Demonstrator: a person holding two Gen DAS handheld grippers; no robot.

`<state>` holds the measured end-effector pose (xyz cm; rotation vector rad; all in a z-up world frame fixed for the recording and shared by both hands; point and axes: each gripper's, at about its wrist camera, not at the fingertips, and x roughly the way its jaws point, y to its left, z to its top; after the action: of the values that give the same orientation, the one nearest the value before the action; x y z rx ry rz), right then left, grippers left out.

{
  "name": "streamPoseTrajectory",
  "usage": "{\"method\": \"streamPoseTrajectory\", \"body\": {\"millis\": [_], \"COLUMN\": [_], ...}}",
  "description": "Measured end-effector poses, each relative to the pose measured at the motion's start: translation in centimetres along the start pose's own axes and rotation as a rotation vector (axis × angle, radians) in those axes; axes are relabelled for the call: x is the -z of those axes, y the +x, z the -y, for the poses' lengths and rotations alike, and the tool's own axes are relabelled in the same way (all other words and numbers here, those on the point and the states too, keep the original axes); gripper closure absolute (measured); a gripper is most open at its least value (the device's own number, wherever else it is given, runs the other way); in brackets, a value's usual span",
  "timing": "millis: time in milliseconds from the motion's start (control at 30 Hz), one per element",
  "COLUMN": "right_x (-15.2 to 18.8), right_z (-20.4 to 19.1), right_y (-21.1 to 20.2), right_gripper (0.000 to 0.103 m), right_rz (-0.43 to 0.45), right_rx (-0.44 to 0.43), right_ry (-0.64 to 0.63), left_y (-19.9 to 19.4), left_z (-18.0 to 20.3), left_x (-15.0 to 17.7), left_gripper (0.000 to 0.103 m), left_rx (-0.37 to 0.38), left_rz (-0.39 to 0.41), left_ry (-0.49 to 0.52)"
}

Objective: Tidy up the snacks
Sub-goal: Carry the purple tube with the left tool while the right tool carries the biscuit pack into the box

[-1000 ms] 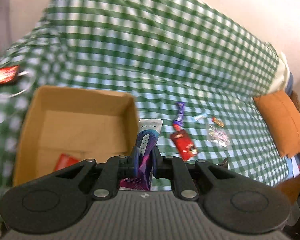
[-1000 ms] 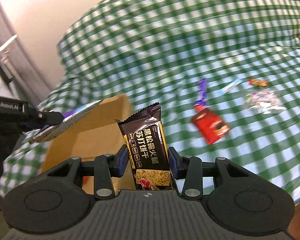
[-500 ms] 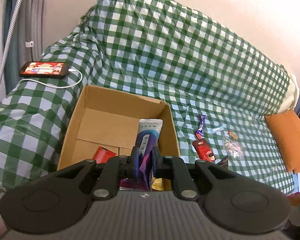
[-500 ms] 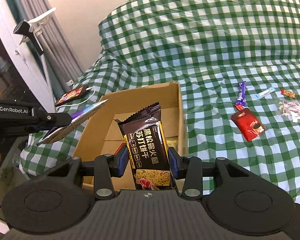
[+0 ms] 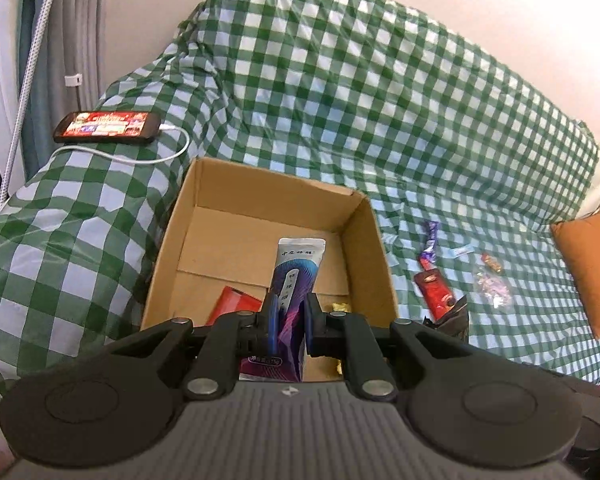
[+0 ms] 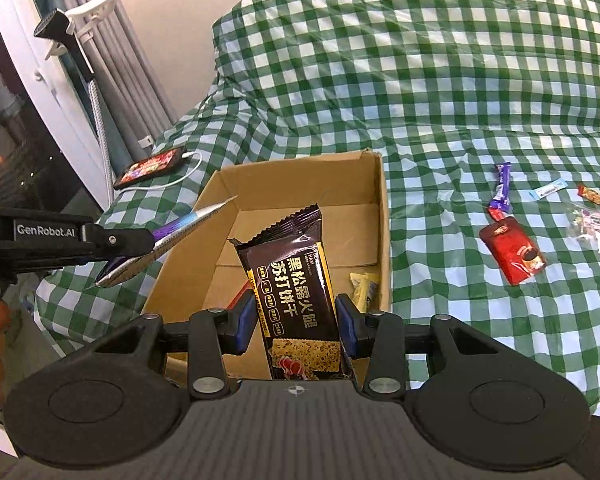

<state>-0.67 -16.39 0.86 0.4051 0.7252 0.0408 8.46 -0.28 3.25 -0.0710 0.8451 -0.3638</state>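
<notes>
Grippers first: the left gripper [image 5: 288, 316] is clamping a purple-and-silver sachet [image 5: 294, 280] above the cardboard box [image 5: 364, 240], while the right gripper [image 6: 296, 324] is gripping a black cracker packet [image 6: 296, 276] over the box's near edge. Sitting on the green checked cover [image 5: 340, 100], the box is holding a red packet [image 5: 236, 302]. Right of it, a red pouch [image 6: 514, 250] and small sweets are lying loose.

I see a sofa under a green checked cover [image 5: 340, 92]. On its left arm lies a lit phone [image 5: 107, 127], a white cable [image 5: 140, 158] curling from it across the cover. An orange cushion [image 5: 592, 276] sits at the sofa's far right end. Grey curtains [image 6: 124, 80] hang left of it.
</notes>
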Motion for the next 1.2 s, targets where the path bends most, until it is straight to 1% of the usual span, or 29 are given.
{"method": "streamPoseTrajectory", "body": {"millis": [300,600,867,1200], "right_x": [-0.6,-1.0,-1.0,-1.3], "right_z": [-0.7,-0.7,-0.7,-0.7], "right_y": [4.2,8.7,11.8,14.7], "right_gripper": [0.059,0.059,0.059,0.058], "right_rz": [-0.071,-0.130,-0.162,-0.180], "right_rx": [-0.004,0.007,0.020,0.045], "right_ry": [-0.011,-0.003,-0.004,-0.013], "left_y": [3.7,7.3,9.7,12.7], "left_z": [-1.7,-2.3,-2.5,-2.8], "left_x": [-0.3,-0.5,-0.9,-1.4], "left_gripper": [0.089,0.089,0.089,0.089], "left_rx": [-0.026,-0.043,-0.069,-0.126], "left_rz": [-0.060,-0.108,-0.129,-0.154], "left_ry": [-0.015,-0.008,0.000,0.019]}}
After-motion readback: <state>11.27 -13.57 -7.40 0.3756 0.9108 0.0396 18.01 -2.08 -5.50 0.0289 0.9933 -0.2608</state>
